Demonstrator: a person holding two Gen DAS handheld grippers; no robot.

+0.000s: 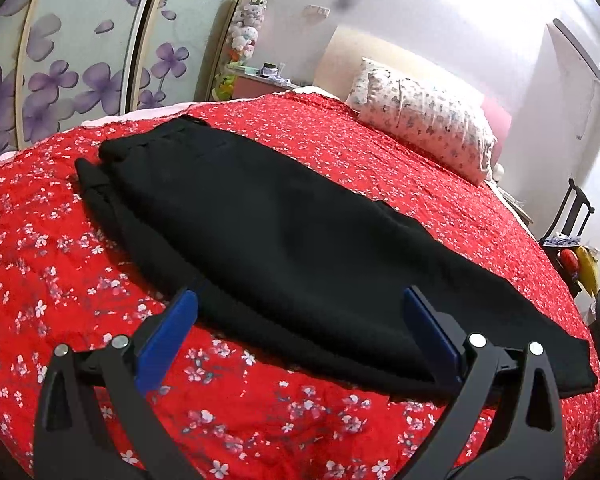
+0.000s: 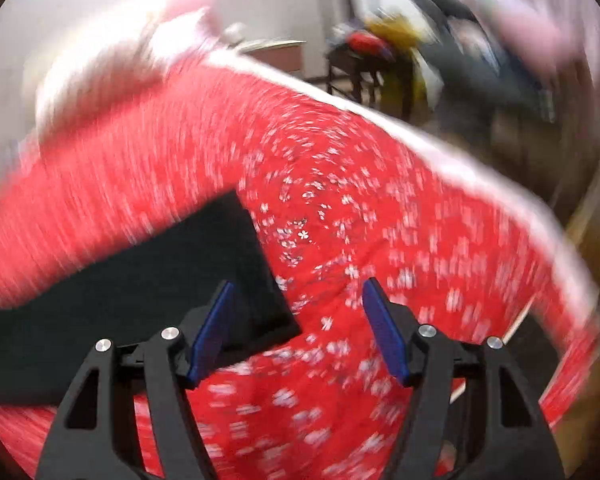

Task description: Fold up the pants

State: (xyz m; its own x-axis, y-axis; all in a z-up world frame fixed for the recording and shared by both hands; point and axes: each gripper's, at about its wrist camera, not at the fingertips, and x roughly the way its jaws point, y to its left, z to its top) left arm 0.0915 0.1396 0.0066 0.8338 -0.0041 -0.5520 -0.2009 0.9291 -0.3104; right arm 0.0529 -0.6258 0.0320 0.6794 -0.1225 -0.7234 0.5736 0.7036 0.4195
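Observation:
Black pants (image 1: 268, 232) lie flat on a red flowered bedspread (image 1: 60, 280), folded lengthwise, one end at the far left and the other at the near right. My left gripper (image 1: 300, 300) hovers open over their near edge, blue pads wide apart, gripping nothing. In the blurred right wrist view one end of the pants (image 2: 140, 280) lies at the left. My right gripper (image 2: 296, 288) is open just past that end's corner; its left pad overlaps the cloth's edge, and red bedspread (image 2: 380, 220) shows between the pads.
A flowered pillow (image 1: 424, 120) lies at the head of the bed. Sliding doors with purple flowers (image 1: 80, 72) stand beyond the left side. A dark chair with colourful items (image 2: 368, 52) and other clutter stand past the bed's right edge (image 2: 460, 160).

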